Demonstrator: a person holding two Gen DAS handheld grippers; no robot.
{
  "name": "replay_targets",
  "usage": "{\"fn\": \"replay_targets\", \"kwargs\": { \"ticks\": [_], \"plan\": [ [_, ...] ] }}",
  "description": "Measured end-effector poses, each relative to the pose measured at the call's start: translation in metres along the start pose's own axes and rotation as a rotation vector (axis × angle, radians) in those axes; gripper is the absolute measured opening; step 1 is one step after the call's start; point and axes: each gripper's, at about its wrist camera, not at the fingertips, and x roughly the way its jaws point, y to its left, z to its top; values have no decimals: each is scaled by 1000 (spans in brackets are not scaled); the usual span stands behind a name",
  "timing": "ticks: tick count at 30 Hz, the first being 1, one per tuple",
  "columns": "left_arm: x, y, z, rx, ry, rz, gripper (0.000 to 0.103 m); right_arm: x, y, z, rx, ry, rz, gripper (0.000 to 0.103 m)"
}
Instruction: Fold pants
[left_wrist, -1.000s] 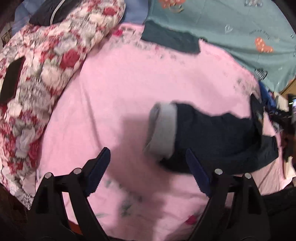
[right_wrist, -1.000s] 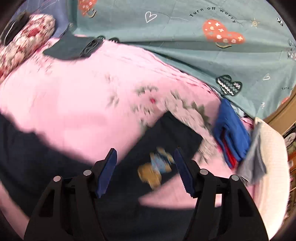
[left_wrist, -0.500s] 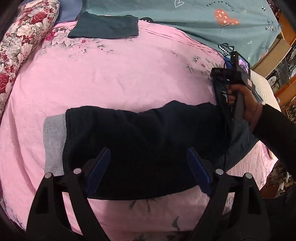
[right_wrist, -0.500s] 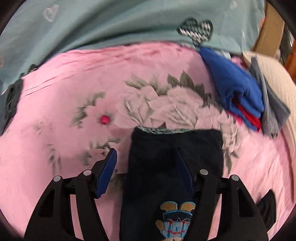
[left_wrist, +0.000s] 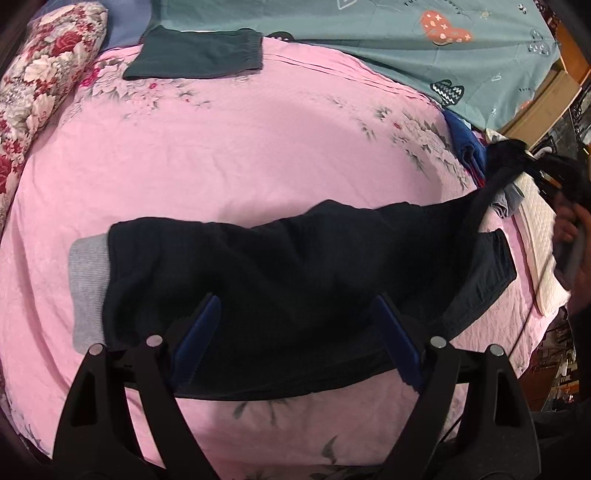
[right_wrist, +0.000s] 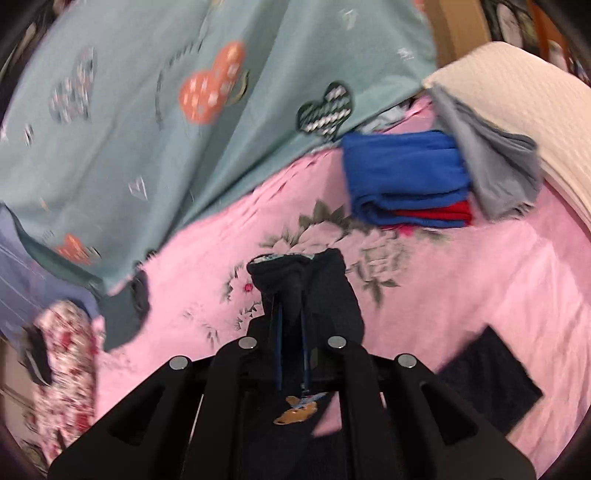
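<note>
Two tongs work one pair of pants, dark with a grey waistband, which lies across the pink bed through the middle of the left wrist picture. Its long axis runs left to right there, waistband at the left, legs stretching to the right edge.

Left tongs hover spread wide above the lower middle of the cloth, blue pads apart, gripping nothing. Right tongs are pinched closed on a bunched fold at the leg end, lifted off the bed in the centre of the right wrist picture; a small embroidered patch shows below them.

Judging by this, the right side, holding the far end, would carry it leftward along the long axis toward the waistband, which lies nearer the left tongs.
</note>
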Motion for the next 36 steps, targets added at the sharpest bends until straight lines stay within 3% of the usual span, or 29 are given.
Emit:
{"fn": "replay_targets", "kwargs": {
  "ticks": [5, 8, 11, 14, 16, 21, 23, 24, 25, 28, 30, 33, 36],
  "plan": [
    [4, -33, -1, 37, 15, 2, 86, -55, -97, -32, 145, 7, 3, 8],
    [8, -52, -4, 58, 40, 11, 86, -49, -163, -74, 266, 103, -27, 8],
    [12, -67, -7, 77, 61, 32, 87, -37, -202, -111, 315, 197, -71, 10],
    [16, -75, -9, 75, 76, 51, 88, -44, -215, -123, 330, 210, -60, 20],
    [18, -77, -10, 66, 85, 61, 88, -55, -214, -114, 330, 216, -71, 40],
    [30, -89, -18, 70, 90, 81, 89, -74, -178, -73, 90, 89, -110, 46],
    [40, -99, -23, 93, 94, 79, 89, -64, -163, -60, -13, 84, -108, 46],
    [46, -106, -25, 112, 98, 73, 89, -54, -152, -55, -76, 83, -111, 44],
    [50, -112, -27, 131, 101, 73, 89, -45, -143, -52, -128, 86, -102, 34],
    [64, -134, -37, 217, 111, 90, 89, -20, -129, -48, -263, 140, -57, 15],
    [76, -141, -46, 235, 135, 93, 89, 2, -124, -50, -353, 208, -44, 14],
    [92, -141, -57, 241, 166, 127, 89, 42, -145, -57, -444, 303, -151, 0],
    [96, -144, -62, 270, 155, 160, 90, 56, -161, -53, -405, 337, -92, 0]
  ]
}}
